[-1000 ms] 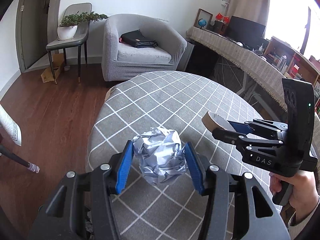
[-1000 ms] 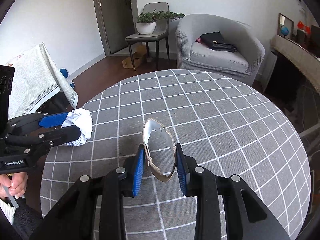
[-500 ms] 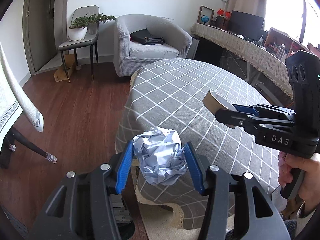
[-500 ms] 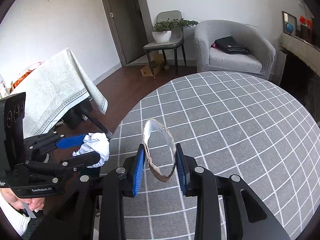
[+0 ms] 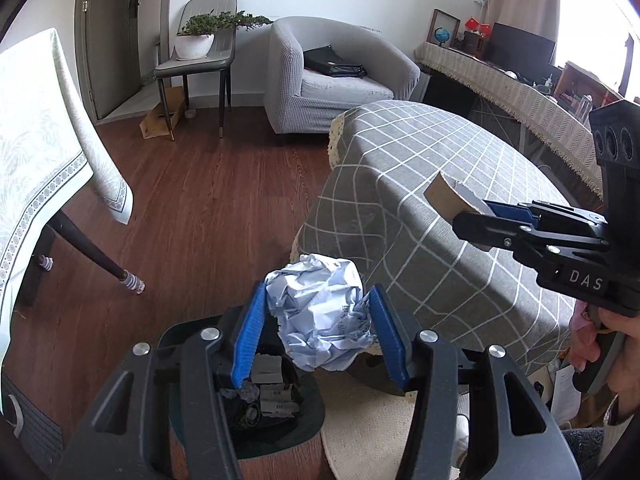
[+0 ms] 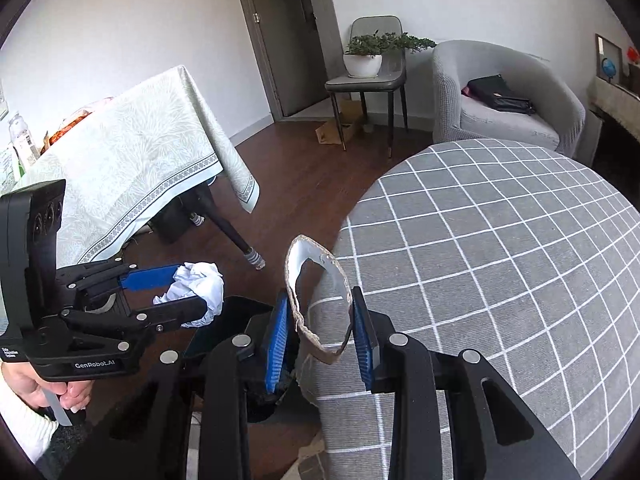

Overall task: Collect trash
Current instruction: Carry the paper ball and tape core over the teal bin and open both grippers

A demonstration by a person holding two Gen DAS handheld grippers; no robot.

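My left gripper (image 5: 318, 328) is shut on a crumpled white paper ball (image 5: 320, 316) and holds it just above a dark bin (image 5: 264, 408) on the floor with scraps inside. The paper ball also shows in the right wrist view (image 6: 196, 286), in the left gripper (image 6: 168, 290). My right gripper (image 6: 320, 338) is shut on a squashed cardboard ring (image 6: 316, 300), held over the edge of the round table (image 6: 500, 260). In the left wrist view the right gripper (image 5: 476, 216) and cardboard ring (image 5: 448, 196) sit to the right, higher than the bin. The bin's rim (image 6: 236, 312) shows below both grippers.
The round table has a grey checked cloth (image 5: 420, 168). A second table with a pale patterned cloth (image 6: 132, 164) stands to the left, its leg (image 5: 100, 260) near the bin. A grey armchair (image 5: 336, 76) and a chair with a plant (image 5: 200, 48) stand behind. A cream rug (image 5: 380, 440) lies beside the bin.
Both grippers have moved left off the tabletop toward the floor, each keeping its load. The bin has come into view under the left gripper's paper ball.
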